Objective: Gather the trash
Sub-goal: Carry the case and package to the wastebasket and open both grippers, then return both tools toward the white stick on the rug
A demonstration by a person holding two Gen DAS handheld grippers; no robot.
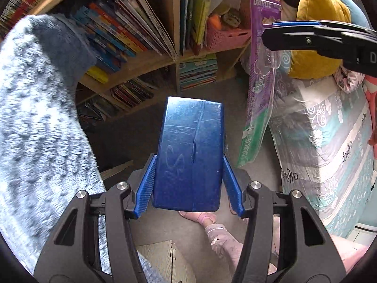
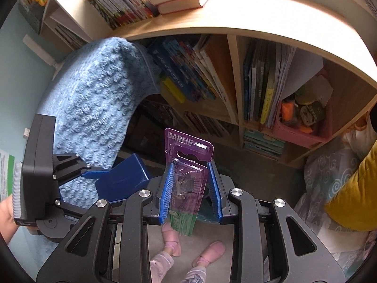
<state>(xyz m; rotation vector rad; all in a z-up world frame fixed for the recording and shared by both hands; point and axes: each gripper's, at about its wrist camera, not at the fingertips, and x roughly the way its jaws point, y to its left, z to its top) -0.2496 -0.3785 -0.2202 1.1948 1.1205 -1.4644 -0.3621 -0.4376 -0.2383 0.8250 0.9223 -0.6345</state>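
Observation:
A scratched dark blue box [image 1: 190,141] sits clamped between the blue pads of my left gripper [image 1: 188,162], which points down at the floor. The same blue box [image 2: 122,179] shows at the lower left of the right wrist view, with one left finger [image 2: 94,174] against its side. My right gripper [image 2: 191,165] is shut on a purple and green Darlie blister pack [image 2: 188,184], gripped by its edges. That pack [image 1: 261,89] hangs beside the blue box in the left wrist view, under the right gripper's black finger [image 1: 306,35].
A wooden bookshelf [image 2: 235,75] full of books stands ahead, with a pink basket [image 2: 304,132] in its lower right. A fluffy blue blanket [image 2: 94,99] hangs at the left. A patterned bed [image 1: 329,129] and a yellow cushion [image 1: 315,23] lie at the right. The person's pink slippers [image 2: 209,252] stand on the grey floor.

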